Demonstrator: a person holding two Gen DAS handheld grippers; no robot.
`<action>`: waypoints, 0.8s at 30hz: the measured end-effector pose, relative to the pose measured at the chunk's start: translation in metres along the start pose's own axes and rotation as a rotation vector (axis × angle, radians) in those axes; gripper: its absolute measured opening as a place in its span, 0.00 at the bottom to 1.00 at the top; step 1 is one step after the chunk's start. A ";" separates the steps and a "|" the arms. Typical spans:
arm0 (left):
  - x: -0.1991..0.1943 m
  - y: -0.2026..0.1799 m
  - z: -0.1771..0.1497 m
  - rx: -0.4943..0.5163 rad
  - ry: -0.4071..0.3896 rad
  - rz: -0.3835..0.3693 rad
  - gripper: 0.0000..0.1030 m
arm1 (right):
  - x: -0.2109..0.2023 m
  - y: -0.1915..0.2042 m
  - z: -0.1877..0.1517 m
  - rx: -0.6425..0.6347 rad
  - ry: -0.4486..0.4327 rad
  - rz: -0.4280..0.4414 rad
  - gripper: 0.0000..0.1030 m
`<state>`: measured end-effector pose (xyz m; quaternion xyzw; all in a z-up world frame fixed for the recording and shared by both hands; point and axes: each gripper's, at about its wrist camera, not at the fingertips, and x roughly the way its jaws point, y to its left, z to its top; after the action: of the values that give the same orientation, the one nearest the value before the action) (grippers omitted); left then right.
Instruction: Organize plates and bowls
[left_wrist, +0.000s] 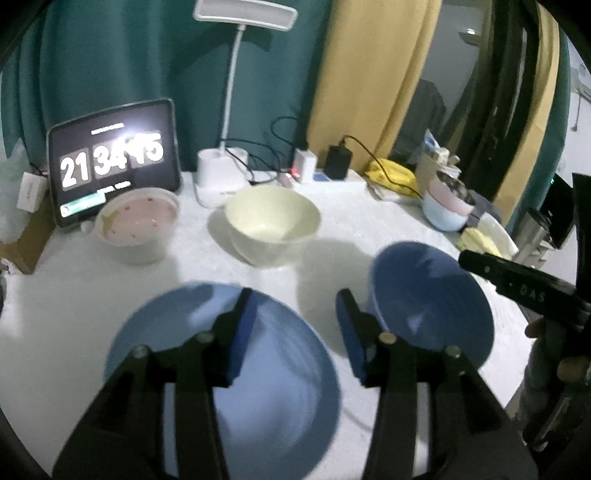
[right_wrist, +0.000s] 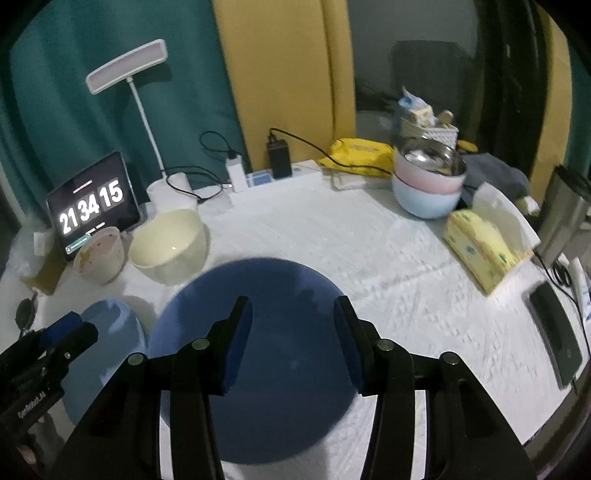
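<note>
My left gripper (left_wrist: 293, 317) hangs over the table (left_wrist: 388, 229) with its jaws part open and nothing between them. The light blue plate (left_wrist: 273, 387) lies right under it, spreading below and to the left of the fingers, apart from the pads. Just right of the right finger sits the dark blue bowl (left_wrist: 432, 306), tilted toward me. Ahead of the gripper stands the cream bowl (left_wrist: 271, 218), and ahead-left the pink bowl (left_wrist: 136, 225).

My right gripper (right_wrist: 293, 321) also stands part open and empty. The dark blue bowl (right_wrist: 266, 369) sits directly beneath it, both fingers above its hollow and not gripping the rim. To its left I see the light blue plate (right_wrist: 107, 332) and the left gripper's tip (right_wrist: 64, 328). Ahead-left are the cream bowl (right_wrist: 168, 251) and the pink bowl (right_wrist: 99, 254); far ahead-right, a stack of 3 bowls (right_wrist: 428, 184).
</note>
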<state>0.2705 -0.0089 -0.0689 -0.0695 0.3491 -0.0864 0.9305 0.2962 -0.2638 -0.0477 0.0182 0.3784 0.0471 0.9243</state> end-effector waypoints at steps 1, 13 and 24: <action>0.001 0.004 0.003 -0.001 -0.002 0.004 0.45 | 0.001 0.005 0.003 -0.008 0.000 0.003 0.47; 0.011 0.032 0.029 0.015 -0.017 0.023 0.45 | 0.023 0.056 0.029 -0.087 -0.001 0.042 0.47; 0.034 0.044 0.050 0.000 0.033 0.002 0.45 | 0.050 0.081 0.045 -0.115 0.060 0.060 0.47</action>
<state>0.3336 0.0304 -0.0620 -0.0677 0.3644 -0.0864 0.9247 0.3569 -0.1777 -0.0448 -0.0250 0.4020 0.0972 0.9101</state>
